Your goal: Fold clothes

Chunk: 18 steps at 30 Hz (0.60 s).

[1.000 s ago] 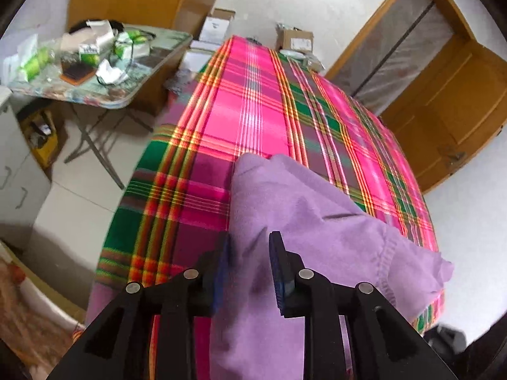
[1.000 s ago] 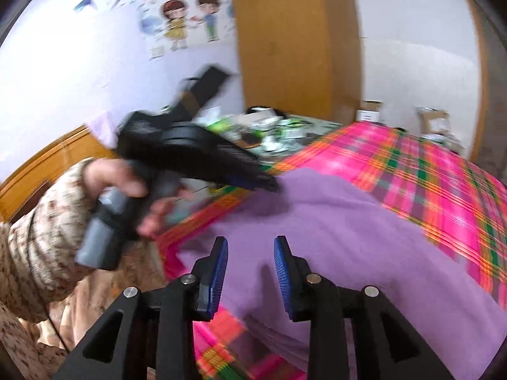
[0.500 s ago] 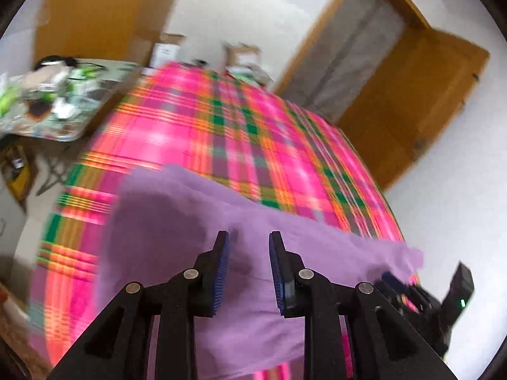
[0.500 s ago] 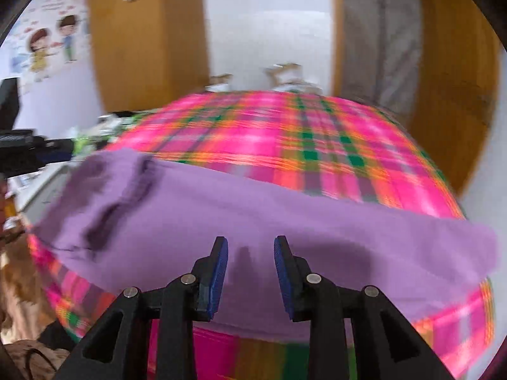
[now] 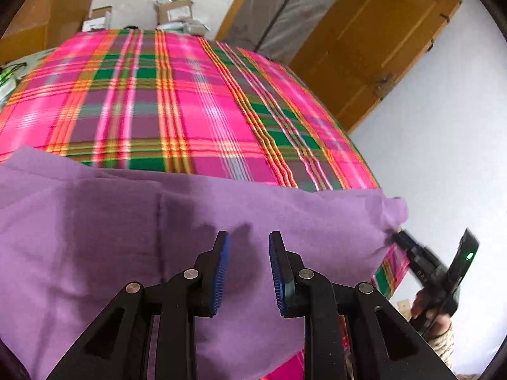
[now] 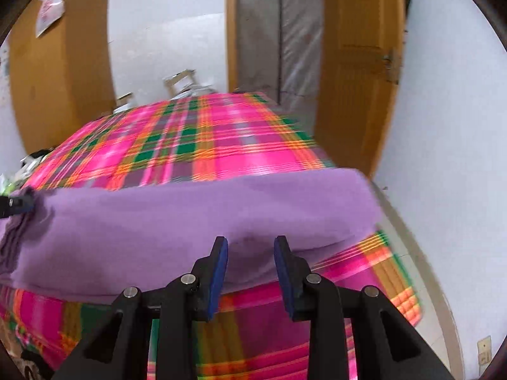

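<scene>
A purple garment [image 5: 126, 237] lies spread across the near side of a bed with a pink plaid sheet [image 5: 190, 95]. My left gripper [image 5: 248, 236] hovers over the garment's middle, open, with only flat cloth showing through the gap. In the right wrist view the garment [image 6: 190, 209] is a wide band reaching the bed's [image 6: 206, 145] front edge. My right gripper [image 6: 251, 239] is open at that near hem. The right gripper [image 5: 424, 262] also shows by the garment's right corner, and the left gripper's tip [image 6: 14, 205] by its bunched left end.
A wooden door [image 5: 380, 47] stands open beyond the bed's right side, next to a grey covered doorway [image 6: 279, 31]. Cardboard boxes [image 5: 174, 9] sit on the floor behind the bed. A wooden wardrobe [image 6: 57, 79] rises at the left. A hand [image 5: 421, 307] holds the right gripper.
Both views have swung right, away from the cluttered side table and the person, toward the door. The garment now stretches across both views. Both grippers' jaws keep the same gap.
</scene>
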Each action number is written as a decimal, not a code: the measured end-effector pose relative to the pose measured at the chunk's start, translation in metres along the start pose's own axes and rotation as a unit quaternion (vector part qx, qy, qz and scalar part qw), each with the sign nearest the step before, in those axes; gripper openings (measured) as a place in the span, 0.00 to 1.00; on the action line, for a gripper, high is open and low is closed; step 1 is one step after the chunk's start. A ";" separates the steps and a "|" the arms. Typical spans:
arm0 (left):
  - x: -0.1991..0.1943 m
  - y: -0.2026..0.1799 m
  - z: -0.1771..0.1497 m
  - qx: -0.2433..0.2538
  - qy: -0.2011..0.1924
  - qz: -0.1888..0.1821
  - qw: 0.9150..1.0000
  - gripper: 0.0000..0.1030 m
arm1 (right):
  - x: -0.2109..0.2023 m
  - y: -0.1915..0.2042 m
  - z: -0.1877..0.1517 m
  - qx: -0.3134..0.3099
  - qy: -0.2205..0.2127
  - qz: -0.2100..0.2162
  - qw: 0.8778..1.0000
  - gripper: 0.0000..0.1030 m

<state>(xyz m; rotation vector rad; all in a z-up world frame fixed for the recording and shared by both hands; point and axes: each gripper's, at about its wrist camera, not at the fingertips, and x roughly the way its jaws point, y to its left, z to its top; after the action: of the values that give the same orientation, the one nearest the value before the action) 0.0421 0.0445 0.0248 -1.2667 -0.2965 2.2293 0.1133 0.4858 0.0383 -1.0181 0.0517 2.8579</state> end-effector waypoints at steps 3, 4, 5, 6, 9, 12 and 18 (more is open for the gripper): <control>0.018 -0.005 0.001 0.002 0.017 0.002 1.000 0.24 | 0.000 -0.023 0.011 0.020 -0.013 -0.021 0.999 0.30; 0.022 -0.007 0.002 0.004 0.018 0.004 1.000 0.24 | 0.000 -0.027 0.014 0.024 -0.015 -0.026 0.999 0.30; 0.025 -0.009 0.003 0.005 0.018 0.005 1.000 0.24 | 0.000 -0.032 0.017 0.028 -0.020 -0.028 0.999 0.30; 0.026 -0.010 0.003 0.007 0.018 0.007 1.000 0.24 | 0.001 -0.038 0.021 0.033 -0.024 -0.031 0.999 0.30; 0.035 -0.015 0.007 0.016 0.017 0.013 1.000 0.24 | 0.007 -0.053 0.032 0.040 -0.026 -0.028 0.998 0.32; 0.044 -0.019 0.009 0.018 0.020 0.018 0.999 0.24 | 0.017 -0.068 0.043 0.055 -0.011 -0.021 0.998 0.38; 0.053 -0.018 0.011 0.008 0.020 0.012 1.000 0.24 | 0.045 -0.082 0.047 0.079 0.032 0.031 0.996 0.39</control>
<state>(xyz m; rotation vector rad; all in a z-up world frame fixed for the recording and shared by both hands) 0.0173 0.0896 0.0004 -1.3119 -0.2491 2.2183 0.0585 0.5747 0.0468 -1.0931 0.3143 2.8213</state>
